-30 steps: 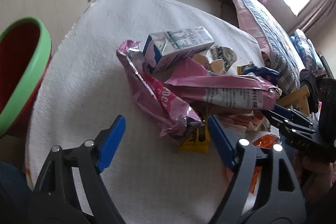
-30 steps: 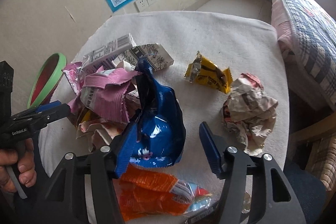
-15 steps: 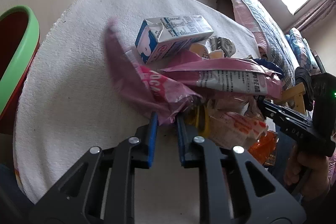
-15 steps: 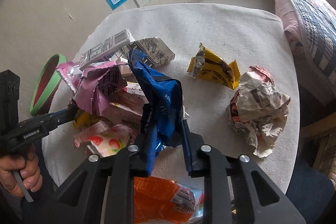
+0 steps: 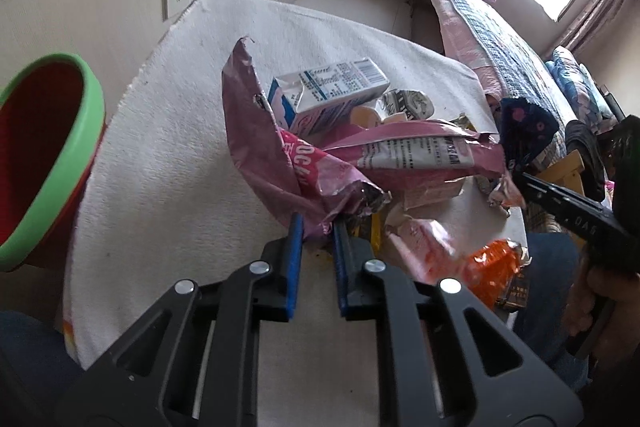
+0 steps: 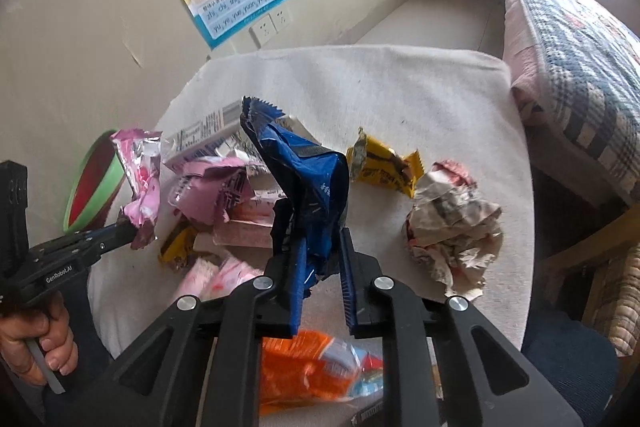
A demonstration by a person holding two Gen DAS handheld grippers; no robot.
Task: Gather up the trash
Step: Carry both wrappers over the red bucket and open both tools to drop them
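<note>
Left wrist view shows the left gripper (image 5: 317, 227) with its jaws drawn nearly together, the blue pads pinching the crumpled lower end of a pink wrapper (image 5: 256, 131), which stands up from the grip above the white-covered table (image 5: 168, 155). Behind that wrapper, near the middle of the table, lie a milk carton (image 5: 332, 95) and a second pink packet (image 5: 420, 151). A red bin with a green rim (image 5: 80, 163) sits off the table's left edge. Right wrist view shows the right gripper (image 6: 322, 247) likewise closed to a narrow gap, clamped on the bottom of a blue snack bag (image 6: 308, 183) that rises upright out of the pads. On the table beyond it lie a yellow wrapper (image 6: 384, 167) and, toward the right edge, a ball of crumpled paper (image 6: 452, 227). An orange packet (image 6: 304, 367) lies at the near edge under the gripper
</note>
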